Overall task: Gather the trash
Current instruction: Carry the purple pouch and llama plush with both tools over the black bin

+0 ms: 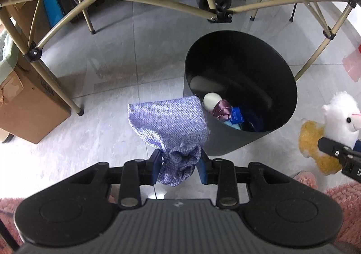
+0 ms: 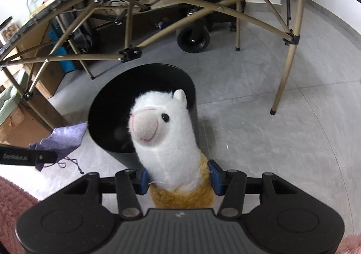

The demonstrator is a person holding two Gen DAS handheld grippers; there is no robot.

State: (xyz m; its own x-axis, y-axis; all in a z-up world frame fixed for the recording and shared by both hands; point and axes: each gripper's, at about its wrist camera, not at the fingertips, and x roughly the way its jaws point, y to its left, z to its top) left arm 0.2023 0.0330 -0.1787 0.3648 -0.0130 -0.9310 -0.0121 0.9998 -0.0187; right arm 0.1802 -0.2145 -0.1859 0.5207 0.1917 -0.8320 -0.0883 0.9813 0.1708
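Observation:
My left gripper (image 1: 180, 167) is shut on a lilac woven cloth (image 1: 168, 119) and holds it above the floor, just left of a black trash bin (image 1: 225, 143). The bin holds a white object, a pink wrapper and a blue wrapper (image 1: 237, 116). My right gripper (image 2: 179, 178) is shut on a plush alpaca (image 2: 167, 134) with a white head and tan body, held in front of the bin (image 2: 108, 127). The alpaca (image 1: 338, 118) and part of the right gripper show at the right of the left wrist view. The cloth (image 2: 65, 135) shows at the left of the right wrist view.
A folding table with tan metal legs (image 1: 74, 105) stands over the bin. A cardboard box (image 1: 29, 105) sits on the left. A wheeled cart (image 2: 193, 38) stands behind. A pink shaggy rug (image 1: 345, 204) lies at the near edge. The floor is grey tile.

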